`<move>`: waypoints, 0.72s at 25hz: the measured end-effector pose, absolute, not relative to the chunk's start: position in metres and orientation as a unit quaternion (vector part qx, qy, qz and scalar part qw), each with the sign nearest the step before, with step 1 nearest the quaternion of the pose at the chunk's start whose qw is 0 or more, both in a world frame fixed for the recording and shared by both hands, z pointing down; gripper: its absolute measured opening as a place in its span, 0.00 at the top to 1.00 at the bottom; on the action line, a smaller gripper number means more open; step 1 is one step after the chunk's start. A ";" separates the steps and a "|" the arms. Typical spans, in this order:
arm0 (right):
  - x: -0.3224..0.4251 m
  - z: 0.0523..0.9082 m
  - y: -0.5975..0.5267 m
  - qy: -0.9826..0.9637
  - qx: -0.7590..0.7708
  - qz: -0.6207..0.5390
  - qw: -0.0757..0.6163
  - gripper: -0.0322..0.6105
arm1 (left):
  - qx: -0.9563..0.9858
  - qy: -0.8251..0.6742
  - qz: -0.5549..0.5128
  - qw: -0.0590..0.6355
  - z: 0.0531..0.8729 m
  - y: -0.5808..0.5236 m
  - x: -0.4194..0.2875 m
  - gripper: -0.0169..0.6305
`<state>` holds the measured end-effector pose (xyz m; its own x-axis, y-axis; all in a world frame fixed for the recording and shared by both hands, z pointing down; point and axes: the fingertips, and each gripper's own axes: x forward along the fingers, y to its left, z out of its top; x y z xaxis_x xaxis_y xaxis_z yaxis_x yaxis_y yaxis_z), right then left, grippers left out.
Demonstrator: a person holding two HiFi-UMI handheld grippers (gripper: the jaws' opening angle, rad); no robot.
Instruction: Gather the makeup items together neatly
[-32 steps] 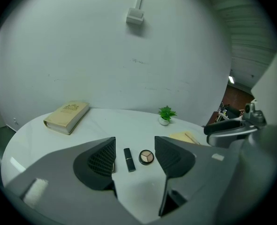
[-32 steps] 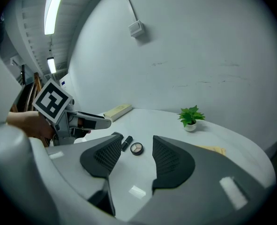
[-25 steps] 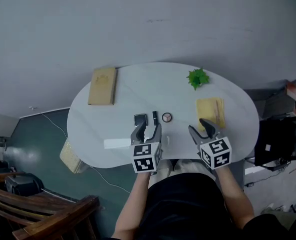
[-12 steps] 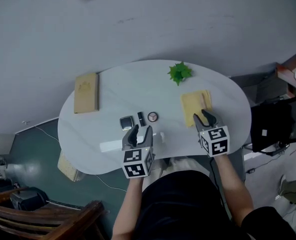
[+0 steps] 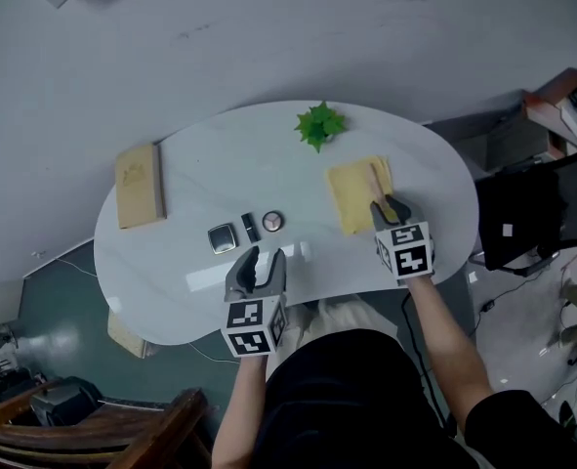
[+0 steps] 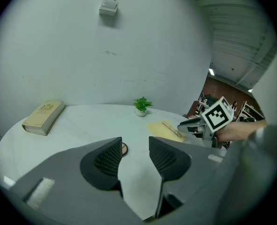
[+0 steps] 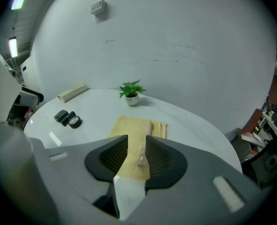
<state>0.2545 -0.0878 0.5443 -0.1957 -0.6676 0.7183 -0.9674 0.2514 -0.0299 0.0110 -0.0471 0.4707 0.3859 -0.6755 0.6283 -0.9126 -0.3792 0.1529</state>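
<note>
Currently right gripper (image 5: 391,205) fingers (image 7: 111,159) are closing around the brush (image 7: 142,159) on the yellow cloth (image 5: 351,195), not yet pinching it. On the left gripper (image 5: 257,260), fingers are narrowing too, apart and empty, over the bench (image 5: 220,159) front edge.

The place looks like a plain workroom or studio rather than a lived-in home. A bare, pale wall (image 7: 175,46) is seen behind a white, rounded table (image 5: 239,154), and a small box (image 6: 109,6) with a thin conduit is fixed high on that wall. A ribbed metal ceiling (image 6: 236,27) is seen overhead. A small potted plant (image 5: 318,124), a closed tan book (image 5: 139,185) and a folded yellow cloth (image 5: 358,193) are laid well apart on the table. A dark wooden chair (image 5: 122,428) is seen over a teal floor (image 5: 44,301) on one side. A black office chair (image 5: 537,213) is seen on the other.
</note>
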 end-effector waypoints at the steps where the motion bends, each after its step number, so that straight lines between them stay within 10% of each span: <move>1: 0.257 0.549 -0.089 -0.730 0.558 0.251 0.305 0.75 | 0.796 -0.497 0.241 0.249 0.472 -0.045 0.013 0.70; 18: 0.267 0.588 -0.104 -0.712 0.551 0.286 0.329 0.80 | 0.798 -0.473 0.267 0.261 0.486 -0.035 0.028 0.71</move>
<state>0.2669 -0.1037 0.5881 -0.1763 -0.5969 0.7827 -0.9724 0.2289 -0.0445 0.0281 -0.0345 0.4860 0.4104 -0.6147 0.6736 -0.8940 -0.4170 0.1641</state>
